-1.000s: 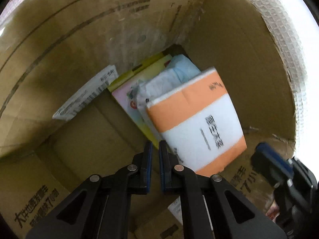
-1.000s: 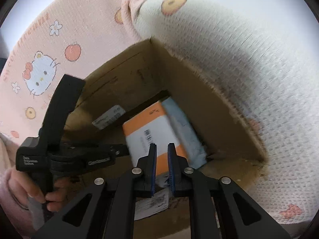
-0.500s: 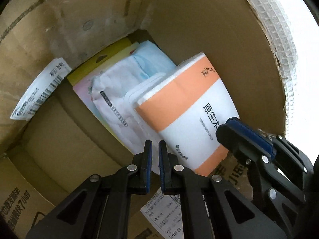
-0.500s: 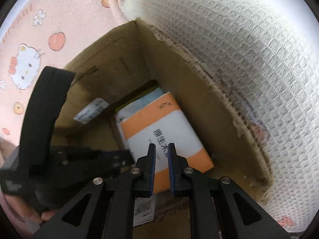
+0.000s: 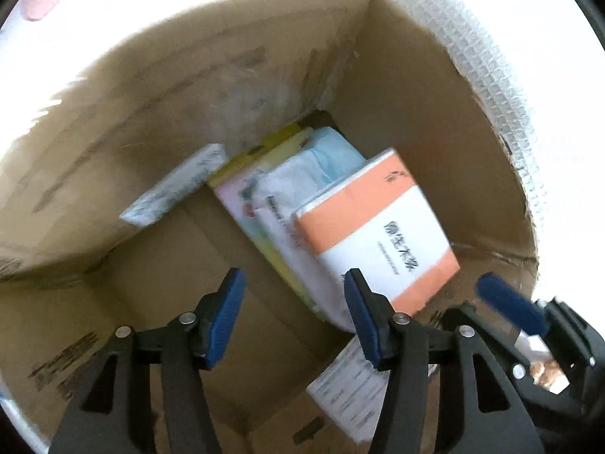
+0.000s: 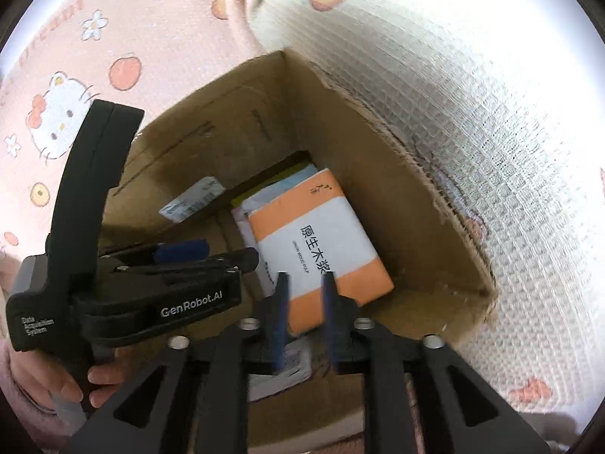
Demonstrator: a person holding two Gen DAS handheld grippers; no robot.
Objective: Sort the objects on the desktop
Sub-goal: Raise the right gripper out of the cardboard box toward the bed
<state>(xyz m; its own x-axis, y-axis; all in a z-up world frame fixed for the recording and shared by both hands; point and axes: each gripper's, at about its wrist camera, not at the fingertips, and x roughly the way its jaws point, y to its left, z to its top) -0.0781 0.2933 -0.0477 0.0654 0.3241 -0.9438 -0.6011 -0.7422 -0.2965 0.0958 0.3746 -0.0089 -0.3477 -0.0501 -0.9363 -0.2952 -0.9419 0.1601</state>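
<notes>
Inside a brown cardboard box (image 5: 435, 121), an orange-and-white tissue pack (image 5: 372, 230) lies on top of a small pile, leaning against the box's right wall. Beneath it sit a white and pale blue soft packet (image 5: 302, 174) and a pink and yellow flat package (image 5: 242, 189), all pushed toward the far corner. A white shipping label (image 5: 177, 191) is stuck to the box's left wall. The left gripper (image 5: 293, 317) hovers over the box floor with its blue-padded jaws spread wide, holding nothing. The right gripper (image 6: 304, 317) is poised above the near end of the tissue pack (image 6: 317, 242), its jaws parted by a narrower gap and also empty. A textured white cloth (image 6: 472, 132) surrounds the box.
</notes>
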